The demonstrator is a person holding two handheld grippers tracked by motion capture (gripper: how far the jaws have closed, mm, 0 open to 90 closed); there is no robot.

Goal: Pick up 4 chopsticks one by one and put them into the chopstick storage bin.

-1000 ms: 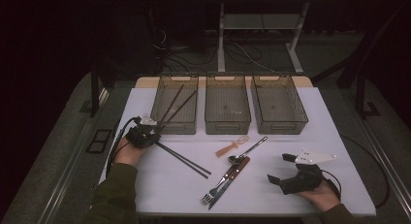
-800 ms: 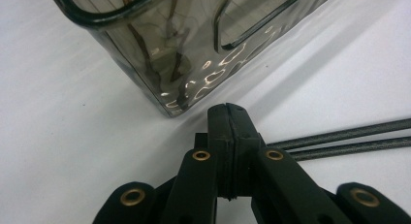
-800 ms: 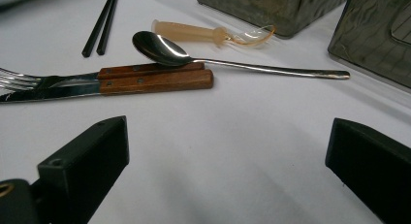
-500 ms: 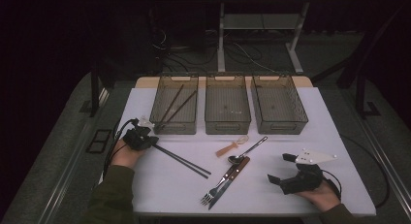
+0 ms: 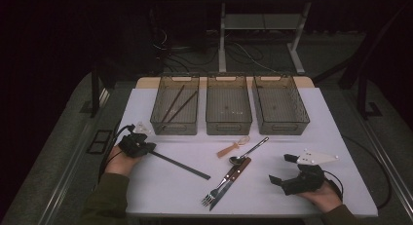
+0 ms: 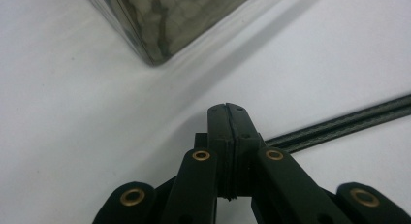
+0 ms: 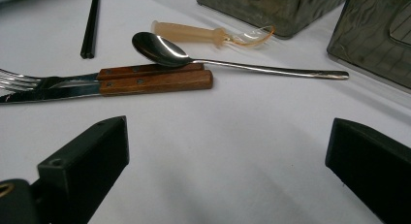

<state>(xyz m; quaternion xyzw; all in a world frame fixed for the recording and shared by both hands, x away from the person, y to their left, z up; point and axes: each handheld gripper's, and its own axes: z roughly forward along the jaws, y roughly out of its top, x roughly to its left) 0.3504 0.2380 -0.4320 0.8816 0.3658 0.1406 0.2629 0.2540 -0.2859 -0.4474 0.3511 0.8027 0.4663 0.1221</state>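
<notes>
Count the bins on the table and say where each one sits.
3. They stand in a row at the far side of the table: left bin holding dark sticks, middle bin, right bin.

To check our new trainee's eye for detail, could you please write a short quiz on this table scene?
1. True or false: the right tool's jaws stand open.
2. Which bin holds two chopsticks: A left, B middle, C right?
3. What lies across the wooden handles?
Key: 1 true. 2 A, the left bin. 3 the spoon.
</notes>
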